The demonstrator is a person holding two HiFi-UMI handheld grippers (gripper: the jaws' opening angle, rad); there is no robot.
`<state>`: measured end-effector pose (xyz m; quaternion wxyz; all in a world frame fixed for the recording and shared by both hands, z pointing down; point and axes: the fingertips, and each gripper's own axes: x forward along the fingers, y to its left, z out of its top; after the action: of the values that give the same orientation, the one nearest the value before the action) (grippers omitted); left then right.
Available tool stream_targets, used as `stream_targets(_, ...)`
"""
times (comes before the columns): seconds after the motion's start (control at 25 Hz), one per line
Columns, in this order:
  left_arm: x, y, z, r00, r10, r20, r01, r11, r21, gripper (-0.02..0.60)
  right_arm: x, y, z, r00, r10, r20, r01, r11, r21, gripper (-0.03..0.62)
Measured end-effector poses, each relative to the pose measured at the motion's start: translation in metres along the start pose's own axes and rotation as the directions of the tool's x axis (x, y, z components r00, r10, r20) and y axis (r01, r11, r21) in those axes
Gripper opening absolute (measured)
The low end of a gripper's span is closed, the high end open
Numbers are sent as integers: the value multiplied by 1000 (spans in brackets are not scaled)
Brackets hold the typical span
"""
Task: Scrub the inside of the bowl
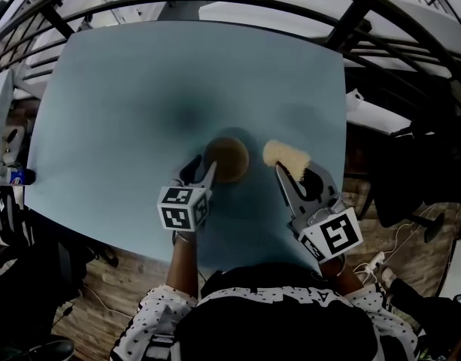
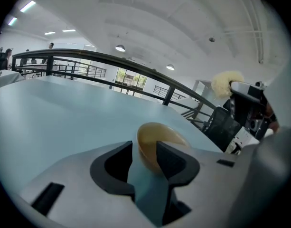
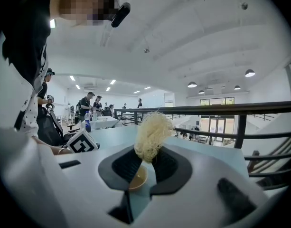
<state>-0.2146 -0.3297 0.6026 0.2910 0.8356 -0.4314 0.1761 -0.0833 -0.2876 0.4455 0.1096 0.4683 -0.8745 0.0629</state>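
A small tan bowl (image 1: 228,159) stands on the blue table (image 1: 140,111), just ahead of me. My left gripper (image 1: 202,171) is at its near left side. In the left gripper view the bowl (image 2: 160,136) has its near wall between the fingers of the left gripper (image 2: 144,156). A gap shows beside the left pad, so this gripper is open. My right gripper (image 1: 283,173) is to the right of the bowl, shut on a pale yellow fibrous scrubber (image 1: 286,155). In the right gripper view the scrubber (image 3: 152,133) sticks up from the right gripper (image 3: 146,164), and the bowl (image 3: 137,178) shows low between the jaws.
A black railing (image 1: 215,2) curves round the table's far side. White tables (image 1: 380,115) and a dark chair (image 1: 410,171) stand to the right. A cable and power strip (image 1: 373,264) lie on the wooden floor. Several people (image 3: 90,106) stand at a far table.
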Motion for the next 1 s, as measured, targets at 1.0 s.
stream_targets(1.0, 9, -1, -2, 998, 68, -13, -68, 998, -7, 26, -15, -2, 5, 999, -40, 14, 40, 999, -7, 60)
